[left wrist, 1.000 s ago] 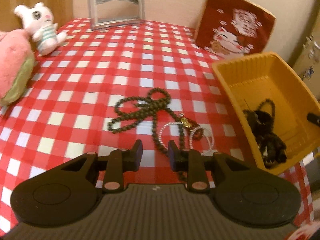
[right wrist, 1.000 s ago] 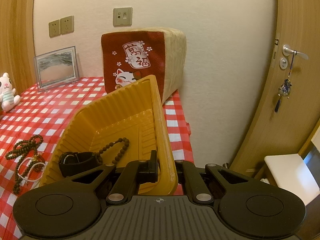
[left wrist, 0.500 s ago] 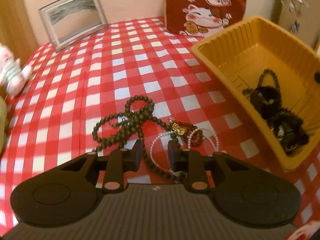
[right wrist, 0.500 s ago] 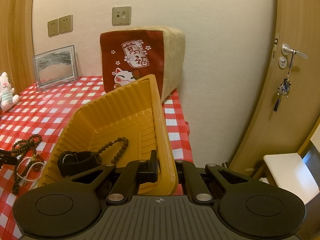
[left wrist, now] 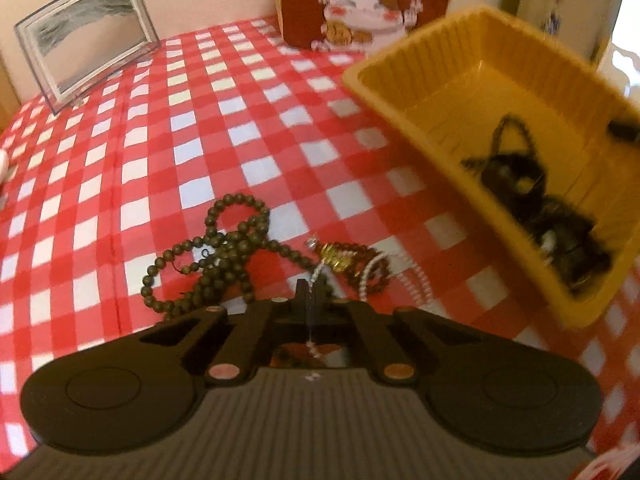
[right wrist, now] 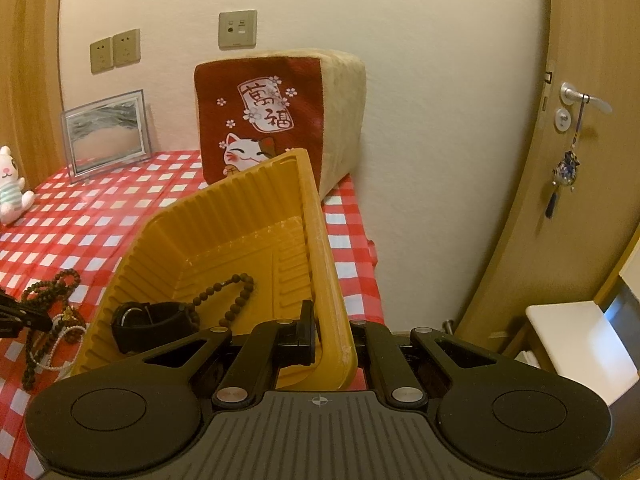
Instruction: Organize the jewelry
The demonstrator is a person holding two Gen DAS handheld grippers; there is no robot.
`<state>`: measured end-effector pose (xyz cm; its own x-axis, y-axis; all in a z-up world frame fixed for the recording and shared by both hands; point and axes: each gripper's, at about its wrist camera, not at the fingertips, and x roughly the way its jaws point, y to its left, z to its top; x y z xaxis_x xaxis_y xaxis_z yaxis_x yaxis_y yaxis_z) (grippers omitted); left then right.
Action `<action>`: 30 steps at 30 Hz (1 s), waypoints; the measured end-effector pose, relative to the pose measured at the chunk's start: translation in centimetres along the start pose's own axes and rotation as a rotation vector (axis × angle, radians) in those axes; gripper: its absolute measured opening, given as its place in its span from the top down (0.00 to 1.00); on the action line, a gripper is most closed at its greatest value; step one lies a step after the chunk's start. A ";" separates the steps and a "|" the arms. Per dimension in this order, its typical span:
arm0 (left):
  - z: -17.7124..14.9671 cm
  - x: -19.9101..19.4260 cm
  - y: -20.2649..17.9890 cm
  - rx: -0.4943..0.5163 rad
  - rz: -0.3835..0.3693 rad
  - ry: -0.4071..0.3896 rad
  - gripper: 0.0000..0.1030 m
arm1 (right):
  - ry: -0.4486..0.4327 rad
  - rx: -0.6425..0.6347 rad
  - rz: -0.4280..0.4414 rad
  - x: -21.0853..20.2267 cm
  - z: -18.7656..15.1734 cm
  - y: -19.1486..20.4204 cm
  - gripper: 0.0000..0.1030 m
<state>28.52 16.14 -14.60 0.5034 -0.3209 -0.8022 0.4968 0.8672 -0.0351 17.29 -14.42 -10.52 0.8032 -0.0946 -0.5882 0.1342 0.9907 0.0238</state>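
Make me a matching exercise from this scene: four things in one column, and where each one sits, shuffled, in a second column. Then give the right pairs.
Things:
1. black watch
2. dark bead necklace
3. picture frame
4. left gripper

Places:
A. standing at the far end of the table, by the wall
B. lying inside the yellow tray
C. shut on the white bead strand
D. lying loose on the checked tablecloth

Pairs: 1-B, 2-D, 3-A, 4-C
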 end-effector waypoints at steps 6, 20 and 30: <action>-0.1 -5.1 -0.1 -0.095 -0.039 -0.097 1.00 | -0.001 0.001 0.002 0.0 0.0 -0.1 0.95; 0.9 -6.5 0.1 -0.244 -0.023 -0.096 0.89 | -0.005 -0.002 0.012 0.1 0.1 -0.1 0.95; 2.5 0.9 -1.8 -0.194 0.031 0.015 0.81 | -0.002 0.005 0.012 0.2 0.0 -0.1 0.95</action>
<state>29.83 13.34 -13.79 0.5051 -0.2884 -0.8135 0.3353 0.9341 -0.1230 17.46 -14.56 -10.60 0.8061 -0.0835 -0.5859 0.1275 0.9912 0.0342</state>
